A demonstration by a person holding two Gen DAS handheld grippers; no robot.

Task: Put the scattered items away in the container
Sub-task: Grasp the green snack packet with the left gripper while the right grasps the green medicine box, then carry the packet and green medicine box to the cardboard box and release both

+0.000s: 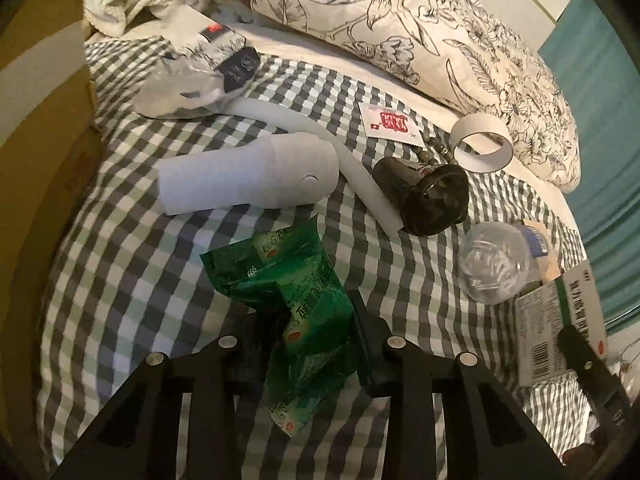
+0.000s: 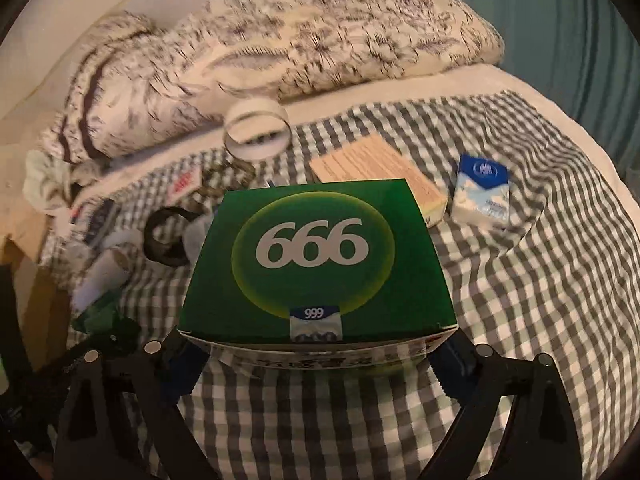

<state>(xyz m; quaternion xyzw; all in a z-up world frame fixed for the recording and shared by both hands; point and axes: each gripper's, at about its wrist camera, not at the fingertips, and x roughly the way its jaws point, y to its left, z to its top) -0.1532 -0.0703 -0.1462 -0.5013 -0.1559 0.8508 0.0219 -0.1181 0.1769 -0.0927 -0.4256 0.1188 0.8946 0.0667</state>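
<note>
My left gripper (image 1: 308,332) is shut on a crumpled green foil packet (image 1: 288,304) just above the checked bedspread (image 1: 120,280). My right gripper (image 2: 316,352) is shut on a green box marked 999 (image 2: 316,260), held above the bed; that box also shows at the right edge of the left wrist view (image 1: 560,328). Scattered on the bed lie a white cylinder (image 1: 248,178), a dark jar (image 1: 424,196), a clear plastic bottle (image 1: 496,264), a tape ring (image 1: 482,144), and a red-printed card (image 1: 390,124). A brown cardboard box (image 1: 36,152) stands at the left.
A floral pillow (image 1: 400,28) lies along the back of the bed. A tan booklet (image 2: 380,172) and a blue-white tissue pack (image 2: 482,188) lie to the right. A white foam strip (image 1: 360,176) and a plastic bag (image 1: 180,84) lie near the cardboard box. A teal curtain (image 2: 560,20) hangs behind.
</note>
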